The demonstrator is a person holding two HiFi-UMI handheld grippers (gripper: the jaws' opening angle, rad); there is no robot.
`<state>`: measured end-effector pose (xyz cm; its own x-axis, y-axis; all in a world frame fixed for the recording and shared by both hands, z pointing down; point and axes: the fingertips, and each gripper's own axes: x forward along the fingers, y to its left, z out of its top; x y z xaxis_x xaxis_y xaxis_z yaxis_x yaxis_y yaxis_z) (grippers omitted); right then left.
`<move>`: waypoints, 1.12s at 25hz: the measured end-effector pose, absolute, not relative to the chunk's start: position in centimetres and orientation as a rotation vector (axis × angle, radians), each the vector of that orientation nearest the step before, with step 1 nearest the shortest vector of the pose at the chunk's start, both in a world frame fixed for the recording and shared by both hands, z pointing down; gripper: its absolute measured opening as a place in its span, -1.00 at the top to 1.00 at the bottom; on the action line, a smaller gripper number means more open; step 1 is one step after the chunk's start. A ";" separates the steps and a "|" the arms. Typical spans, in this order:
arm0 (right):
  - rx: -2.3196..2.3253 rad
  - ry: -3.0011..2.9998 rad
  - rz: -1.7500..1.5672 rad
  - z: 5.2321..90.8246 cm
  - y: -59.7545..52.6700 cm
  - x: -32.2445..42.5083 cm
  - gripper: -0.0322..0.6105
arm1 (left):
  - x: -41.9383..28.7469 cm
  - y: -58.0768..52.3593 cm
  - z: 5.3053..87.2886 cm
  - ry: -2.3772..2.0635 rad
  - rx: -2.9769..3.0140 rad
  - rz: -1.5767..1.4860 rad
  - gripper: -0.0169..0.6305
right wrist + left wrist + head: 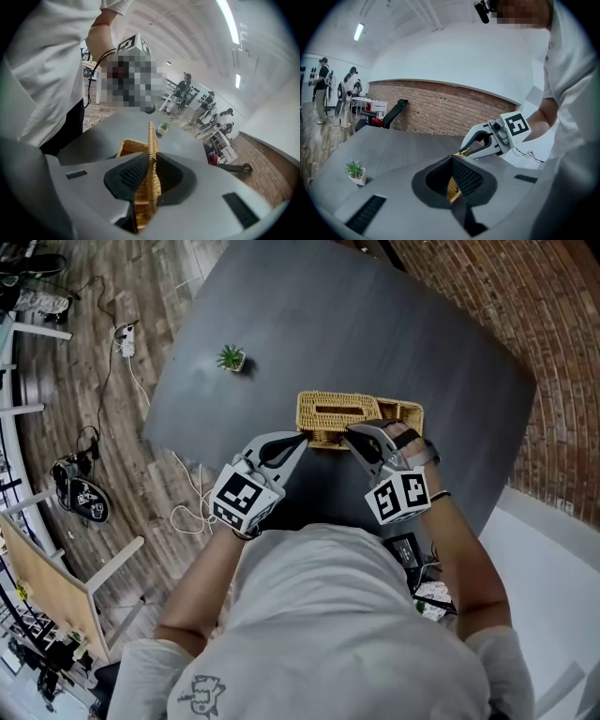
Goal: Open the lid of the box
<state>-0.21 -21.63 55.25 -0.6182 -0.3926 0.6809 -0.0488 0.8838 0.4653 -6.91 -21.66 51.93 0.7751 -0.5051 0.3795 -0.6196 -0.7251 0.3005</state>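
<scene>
A woven wicker box [405, 412] stands on the dark grey table [375, 324] just in front of me. Its wicker lid [337, 410], with a slot in it, is tilted up off the box at the near edge. My left gripper [301, 439] grips the lid's near left corner; in the left gripper view a strip of wicker [453, 188] sits pinched between the pads. My right gripper [350, 433] is shut on the lid's near edge. In the right gripper view the lid [151, 154] stands on edge between the jaws, with the open box [126, 149] behind it.
A small potted plant [232, 358] sits on the table beyond the box to the left. A brick wall [525, 315] runs along the right. Cables and a power strip [127, 338] lie on the wooden floor at left. Several people stand far off in both gripper views.
</scene>
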 end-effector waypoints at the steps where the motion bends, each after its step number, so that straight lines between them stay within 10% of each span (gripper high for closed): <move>1: 0.321 -2.199 -0.513 55.0 -21.9 -0.2 0.72 | -6.9 -21.8 51.9 -0.848 2.557 0.383 0.91; 28: 0.280 -2.163 -0.321 54.0 -33.3 -0.4 0.73 | -7.1 -27.9 51.6 -0.819 2.583 0.397 0.91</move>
